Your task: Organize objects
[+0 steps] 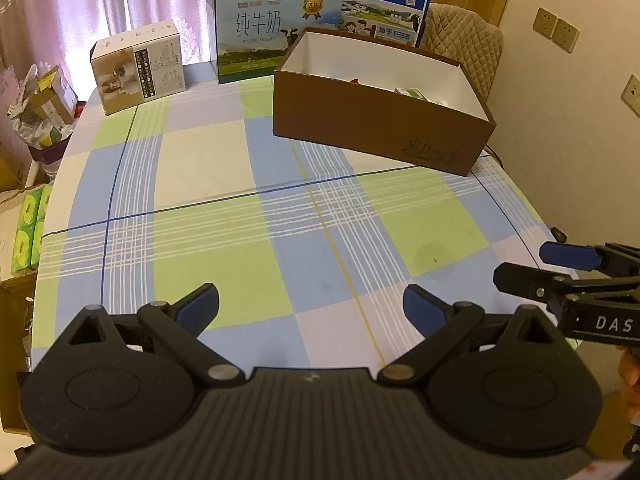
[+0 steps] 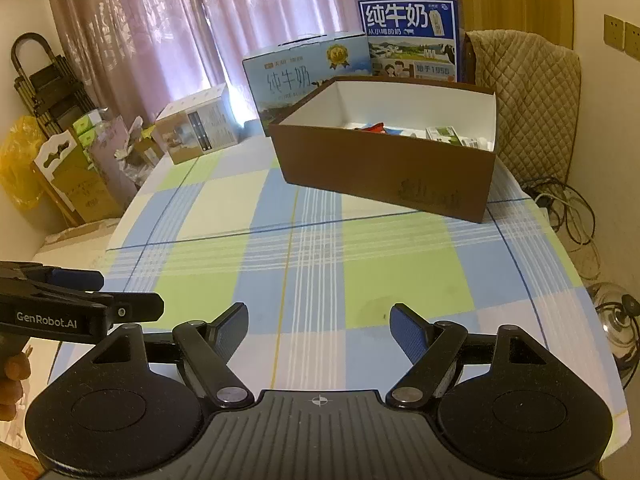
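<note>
Checked surface (image 1: 224, 184) looks cleared, small stuff sitting in the brown box (image 1: 376, 128) at upper right (probably the collection spot). Left gripper (image 1: 311, 307) and right gripper (image 2: 319, 327) hover low in frame, jaws spread, gripping nothing, so seemingly done.

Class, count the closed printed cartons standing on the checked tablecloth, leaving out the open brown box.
3: a white appliance carton far left, a pale blue milk carton mid-back, a dark blue milk carton behind the open brown box. More may hide behind it.

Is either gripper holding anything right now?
No, the left gripper and the right gripper both hang open above the checked tablecloth with nothing between their fingers.
</note>
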Available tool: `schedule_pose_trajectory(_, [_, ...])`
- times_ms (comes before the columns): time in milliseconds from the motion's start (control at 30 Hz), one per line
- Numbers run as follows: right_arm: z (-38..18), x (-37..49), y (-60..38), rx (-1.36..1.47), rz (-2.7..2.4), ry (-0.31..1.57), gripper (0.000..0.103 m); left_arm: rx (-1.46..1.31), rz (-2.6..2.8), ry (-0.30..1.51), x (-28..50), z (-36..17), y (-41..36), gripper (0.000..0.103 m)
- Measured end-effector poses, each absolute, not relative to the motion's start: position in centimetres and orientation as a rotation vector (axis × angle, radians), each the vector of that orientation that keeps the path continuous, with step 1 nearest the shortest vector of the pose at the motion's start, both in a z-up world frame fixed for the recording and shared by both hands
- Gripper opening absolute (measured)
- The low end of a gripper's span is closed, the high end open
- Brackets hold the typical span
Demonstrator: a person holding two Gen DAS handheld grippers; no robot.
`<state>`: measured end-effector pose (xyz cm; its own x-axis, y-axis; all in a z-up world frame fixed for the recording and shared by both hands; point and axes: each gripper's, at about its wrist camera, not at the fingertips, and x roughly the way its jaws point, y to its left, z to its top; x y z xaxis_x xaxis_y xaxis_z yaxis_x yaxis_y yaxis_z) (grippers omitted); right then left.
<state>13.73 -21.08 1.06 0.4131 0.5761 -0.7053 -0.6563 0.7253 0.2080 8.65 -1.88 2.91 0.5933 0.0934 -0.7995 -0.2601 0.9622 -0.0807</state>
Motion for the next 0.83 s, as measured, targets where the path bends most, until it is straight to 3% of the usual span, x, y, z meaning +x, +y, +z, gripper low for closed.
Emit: schedule_pose_trajectory(833, [-0.1,13.8,-20.7,-0.126,0.774,0.877,0.075,-0.200,0.198,0.950,9.3,2.0,-1.9,0.097])
